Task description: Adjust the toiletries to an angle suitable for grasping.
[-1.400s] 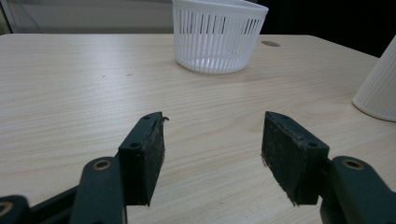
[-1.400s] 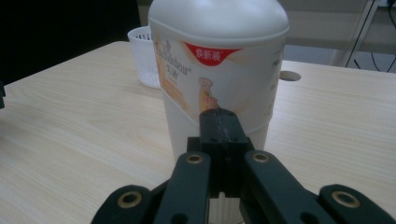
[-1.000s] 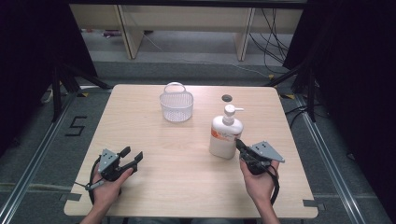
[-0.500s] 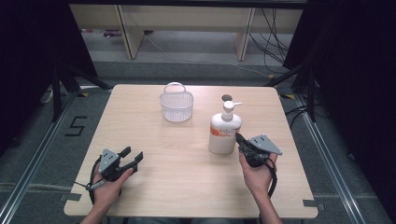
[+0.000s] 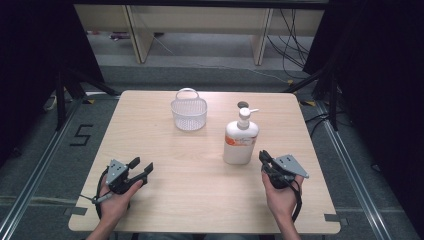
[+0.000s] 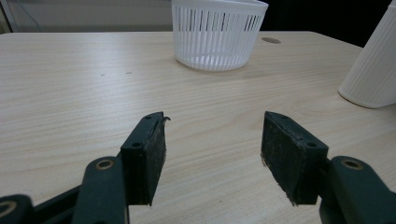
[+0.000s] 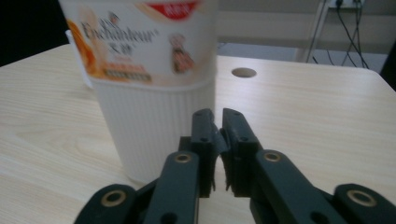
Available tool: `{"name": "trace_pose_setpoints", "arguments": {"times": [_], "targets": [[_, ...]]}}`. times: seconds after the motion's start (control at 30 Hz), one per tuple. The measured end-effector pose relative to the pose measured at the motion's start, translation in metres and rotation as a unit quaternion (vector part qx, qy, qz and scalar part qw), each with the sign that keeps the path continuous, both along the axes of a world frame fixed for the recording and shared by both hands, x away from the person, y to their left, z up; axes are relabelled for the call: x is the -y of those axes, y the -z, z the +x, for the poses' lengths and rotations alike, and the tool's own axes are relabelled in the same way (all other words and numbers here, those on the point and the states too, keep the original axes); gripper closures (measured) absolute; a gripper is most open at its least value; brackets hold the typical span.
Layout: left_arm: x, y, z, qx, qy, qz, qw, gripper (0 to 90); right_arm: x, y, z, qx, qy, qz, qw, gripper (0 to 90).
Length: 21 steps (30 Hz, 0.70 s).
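Observation:
A white pump bottle (image 5: 240,142) with an orange label stands right of centre on the wooden table (image 5: 200,185). My right gripper (image 5: 263,155) rests just right of its base, and its view has the ribbed bottle (image 7: 149,93) close ahead to the left of the jaws. The right gripper (image 7: 218,114) has just been opening: a narrow gap separates the jaws, with nothing between them. My left gripper (image 5: 141,165) lies at the near left, held by a hand. Its jaws stand wide apart and empty (image 6: 215,126) over bare wood.
A white slatted basket (image 5: 189,114) with a handle stands at the far centre, also ahead in the left gripper view (image 6: 217,32). A round cable hole (image 5: 243,104) sits behind the bottle. Shelving and cables lie beyond the table's far edge.
The right hand with its gripper has shifted slightly lower and toward the near edge beside the bottle. The left hand has stayed in place.

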State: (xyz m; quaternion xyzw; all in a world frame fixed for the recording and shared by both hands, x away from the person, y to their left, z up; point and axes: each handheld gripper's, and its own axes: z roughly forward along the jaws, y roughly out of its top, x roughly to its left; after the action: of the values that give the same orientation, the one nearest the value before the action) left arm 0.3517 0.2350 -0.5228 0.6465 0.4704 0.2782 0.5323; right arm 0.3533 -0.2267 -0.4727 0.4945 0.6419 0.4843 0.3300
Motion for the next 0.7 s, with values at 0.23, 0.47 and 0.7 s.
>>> {"name": "trace_pose_setpoints", "arguments": {"times": [0.23, 0.47, 0.7], "targets": [[0.0, 0.0, 0.0, -0.001, -0.001, -0.002, 1.0, 39.4, 0.012, 0.019, -0.007, -0.004, 0.026, -0.007, 0.9996, 67.9], [0.001, 0.0, -0.001, 0.002, 0.001, 0.001, 1.0, 39.4, 0.02, 0.026, -0.009, 0.0, 0.046, 0.0, 0.9989, 53.8], [0.0, 0.001, 0.0, 0.006, 0.004, -0.006, 1.0, 39.5, 0.025, 0.025, -0.008, 0.015, 0.062, -0.006, 0.998, 50.4]]}}
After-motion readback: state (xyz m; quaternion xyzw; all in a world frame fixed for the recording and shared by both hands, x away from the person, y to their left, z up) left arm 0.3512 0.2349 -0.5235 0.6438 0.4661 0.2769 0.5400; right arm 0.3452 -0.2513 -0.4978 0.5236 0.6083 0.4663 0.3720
